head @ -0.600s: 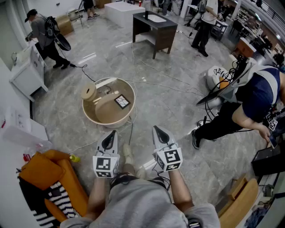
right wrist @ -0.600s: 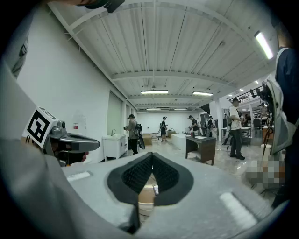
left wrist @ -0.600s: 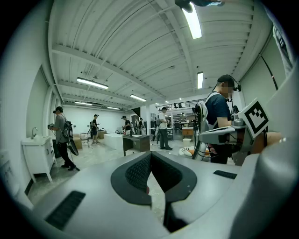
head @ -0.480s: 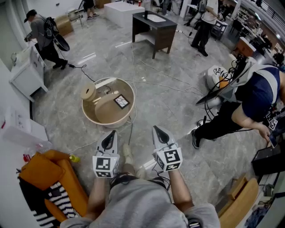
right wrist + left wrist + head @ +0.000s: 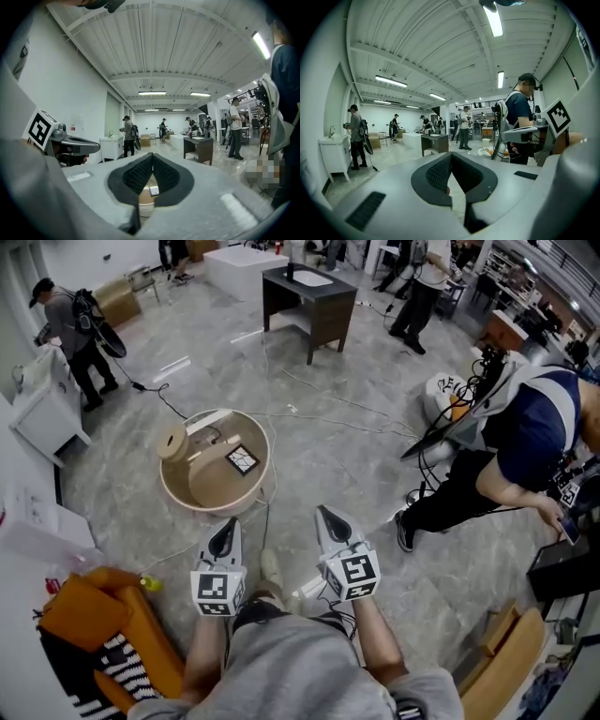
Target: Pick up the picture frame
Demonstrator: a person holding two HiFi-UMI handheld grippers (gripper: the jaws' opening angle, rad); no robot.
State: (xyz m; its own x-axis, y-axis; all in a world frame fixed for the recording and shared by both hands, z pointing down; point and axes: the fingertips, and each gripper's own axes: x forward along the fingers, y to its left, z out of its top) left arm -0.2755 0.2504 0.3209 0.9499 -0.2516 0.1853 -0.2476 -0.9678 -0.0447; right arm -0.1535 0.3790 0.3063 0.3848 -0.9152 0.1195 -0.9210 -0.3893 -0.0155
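I see the picture frame [image 5: 242, 460] lying in a round beige tub [image 5: 208, 484] on the grey floor [image 5: 347, 442], towards the tub's right side and well ahead of both grippers. Its pale face is turned up to me inside a dark border; it sits askew like a diamond, one corner pointing back towards me. It looks nearly square, so I cannot name a long axis, nor tell whether it lies flat or leans. A pale roll [image 5: 172, 443] stands at the tub's left rim, apart from the frame. My left gripper [image 5: 234, 522] is held out nearly level, its jaws together at the tips with nothing between them; my right gripper [image 5: 323, 513] is beside it, fully closed and empty too. In the right gripper view the frame shows small behind the closed jaws, out of reach.
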